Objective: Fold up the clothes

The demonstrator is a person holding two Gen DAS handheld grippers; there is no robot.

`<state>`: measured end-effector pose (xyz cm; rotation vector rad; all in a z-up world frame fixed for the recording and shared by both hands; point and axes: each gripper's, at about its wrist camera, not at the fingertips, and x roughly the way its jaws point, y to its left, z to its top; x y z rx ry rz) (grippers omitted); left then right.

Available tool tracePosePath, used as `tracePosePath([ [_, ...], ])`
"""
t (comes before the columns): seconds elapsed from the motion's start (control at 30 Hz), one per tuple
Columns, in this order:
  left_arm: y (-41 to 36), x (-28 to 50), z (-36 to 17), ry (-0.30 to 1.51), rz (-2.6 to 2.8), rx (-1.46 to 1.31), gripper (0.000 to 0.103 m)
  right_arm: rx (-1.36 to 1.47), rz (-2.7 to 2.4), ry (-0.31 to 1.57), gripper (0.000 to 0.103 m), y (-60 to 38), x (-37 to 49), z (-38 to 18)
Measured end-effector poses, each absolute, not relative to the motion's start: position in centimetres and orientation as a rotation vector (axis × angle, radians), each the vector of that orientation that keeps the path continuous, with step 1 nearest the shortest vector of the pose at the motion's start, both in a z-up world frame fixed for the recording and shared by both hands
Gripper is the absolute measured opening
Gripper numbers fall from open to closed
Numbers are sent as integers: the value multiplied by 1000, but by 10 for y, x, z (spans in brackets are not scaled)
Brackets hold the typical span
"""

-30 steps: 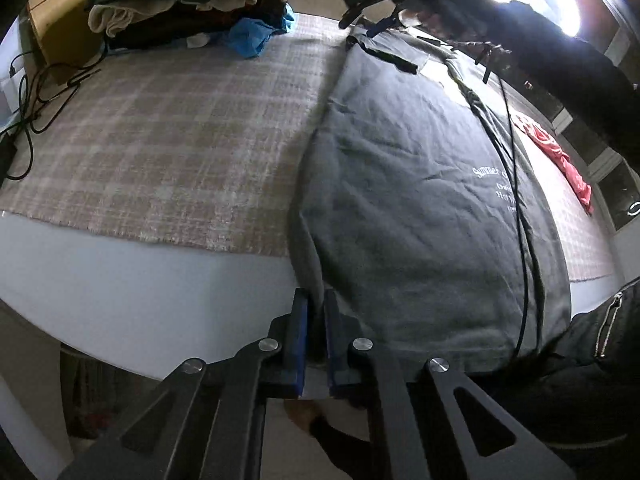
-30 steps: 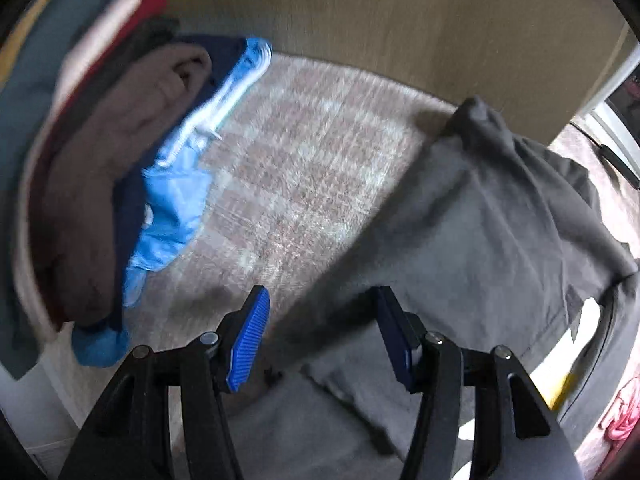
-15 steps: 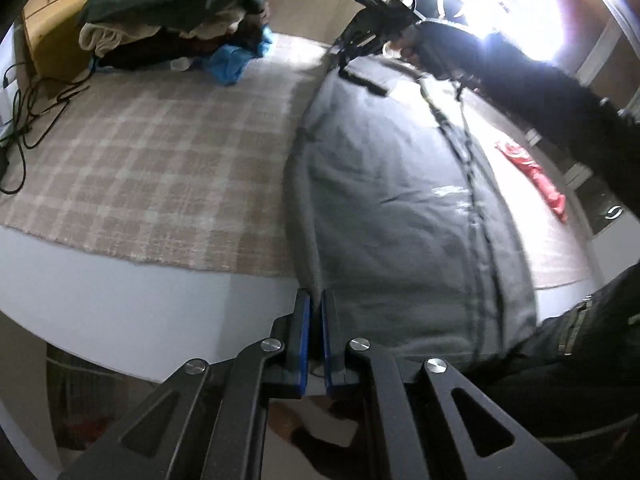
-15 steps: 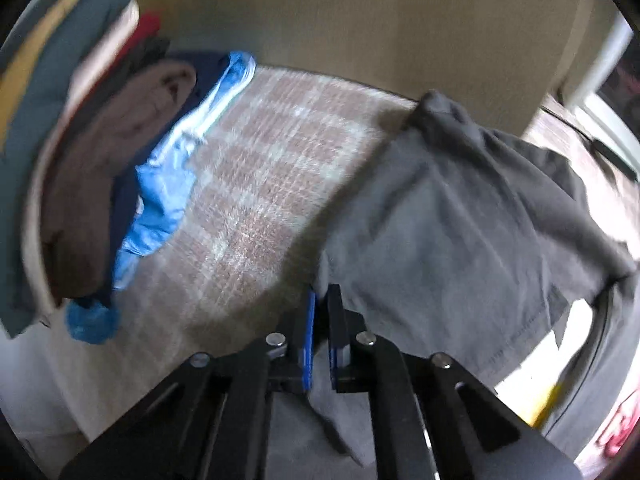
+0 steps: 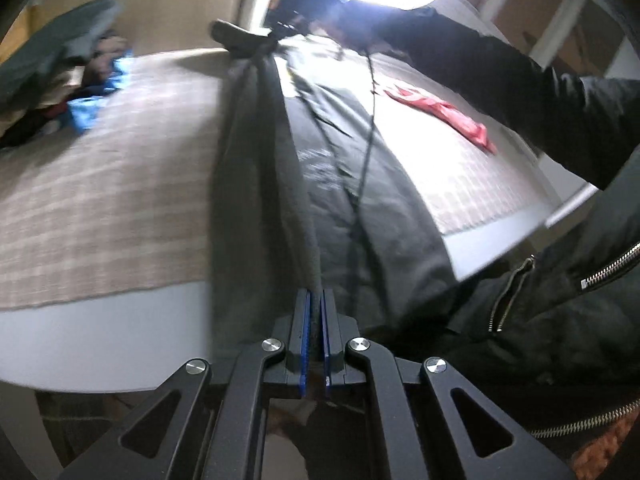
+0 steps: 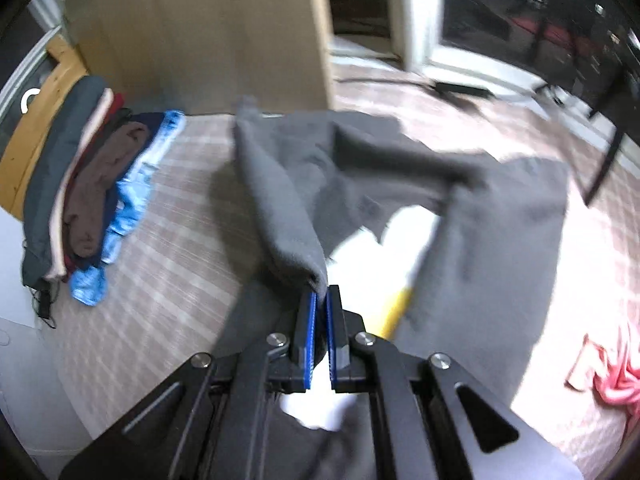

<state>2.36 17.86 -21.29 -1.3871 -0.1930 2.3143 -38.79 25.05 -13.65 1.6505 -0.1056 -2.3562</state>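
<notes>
A dark grey T-shirt (image 5: 256, 184) lies lengthwise on a plaid-covered table, its left edge lifted into a taut ridge. My left gripper (image 5: 315, 300) is shut on the near hem of that edge. At the far end, in the left wrist view, the right gripper (image 5: 240, 38) holds the same edge up, blurred against bright light. In the right wrist view my right gripper (image 6: 321, 300) is shut on a fold of the grey T-shirt (image 6: 288, 200), which hangs from the pads above the cloth.
A stack of folded clothes (image 6: 80, 184) with a blue piece (image 6: 132, 208) sits at the left of the plaid cloth (image 5: 104, 184). A red garment (image 5: 448, 114) lies to the right. The person's dark jacket sleeve (image 5: 520, 92) crosses above the table.
The right gripper went from open to shut on the shirt's far corner. Both grippers then rose and swung rightward, lifting the shirt's left edge off the table.
</notes>
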Motion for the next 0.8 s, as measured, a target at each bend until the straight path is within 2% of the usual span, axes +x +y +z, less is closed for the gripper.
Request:
tracePosePath([
  [0.2, 219, 17, -228, -156, 2218, -1408, 4, 1685, -2374, -153, 5, 280, -384, -162],
  [0.27, 225, 14, -238, -137, 2186, -1437, 7, 1708, -2363, -136, 6, 280, -386, -174],
  [0.33, 231, 11, -247, -115, 2187, -1489, 9, 1714, -2360, -125, 9, 279, -388, -177],
  [0.43, 227, 15, -249, -149, 2176, -1540, 13, 1705, -2377, -148, 27, 283, -383, -163],
  [0.47, 223, 20, -244, -165, 2181, -1538, 15, 1693, -2386, -166, 28, 286, -380, -156],
  [0.57, 206, 47, -220, -202, 2196, -1532, 23, 1591, -2379, -358, 31, 308, -354, -119],
  [0.7, 177, 87, -193, -214, 2211, -1560, 28, 1488, -2271, -538, 32, 326, -298, -78],
  [0.8, 156, 96, -195, -219, 2245, -1605, 28, 1405, -2101, -657, 32, 332, -246, -51],
])
